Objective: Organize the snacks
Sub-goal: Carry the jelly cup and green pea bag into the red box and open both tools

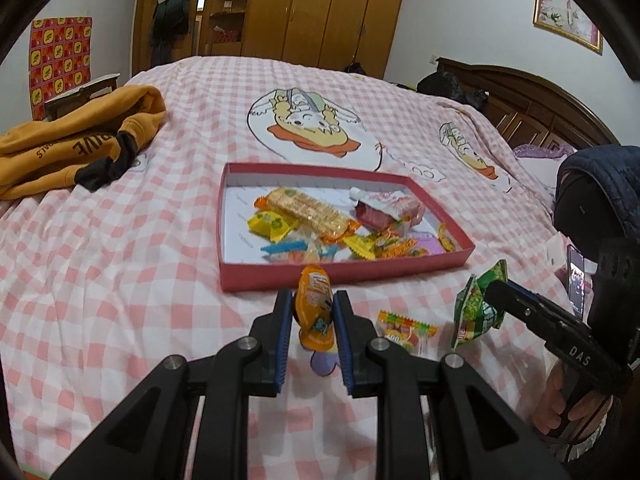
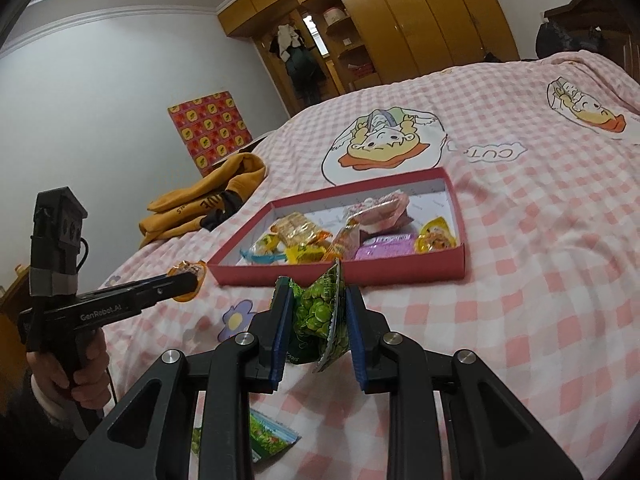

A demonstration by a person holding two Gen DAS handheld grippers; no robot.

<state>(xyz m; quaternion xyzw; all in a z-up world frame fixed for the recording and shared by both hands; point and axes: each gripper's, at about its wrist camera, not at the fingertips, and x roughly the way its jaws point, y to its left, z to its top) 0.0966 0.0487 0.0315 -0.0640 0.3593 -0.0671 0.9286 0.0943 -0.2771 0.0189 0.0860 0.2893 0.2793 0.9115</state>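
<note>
Left wrist view: the left hand-held gripper has its black fingers with ribbed blue pads closed on an orange snack pouch, a glossy, rounded foil packet standing upright between the pads, just short of the red box's near wall. The red box is a shallow cardboard tray, rectangular, white inside, lying flat on the bed, whose soft cover is a pink-and-white check printed with cartoon figures. Inside the tray lie crinkly wrapped snacks in a loose heap: a long clear-wrapped cracker bar, yellow candy wrappers and a pink spouted pouch. On the bedcover right of the left hand-held gripper lies a small clear gummy packet with a coloured strip along its top.

From the right wrist view, the right hand-held gripper is clamped on a green pea packet, a creased, shiny bag printed with round green peas, its crimped top edge flaring upward just before the tray's near wall. Another green packet lies flat on the bedcover beneath this tool. A hand grips the left tool's pistol handle at the frame's left. A crumpled mustard-yellow sweatshirt of thick fleece rests on the bed's far left side, well apart from the tray. Glossy wooden wardrobes line the back wall.
</note>
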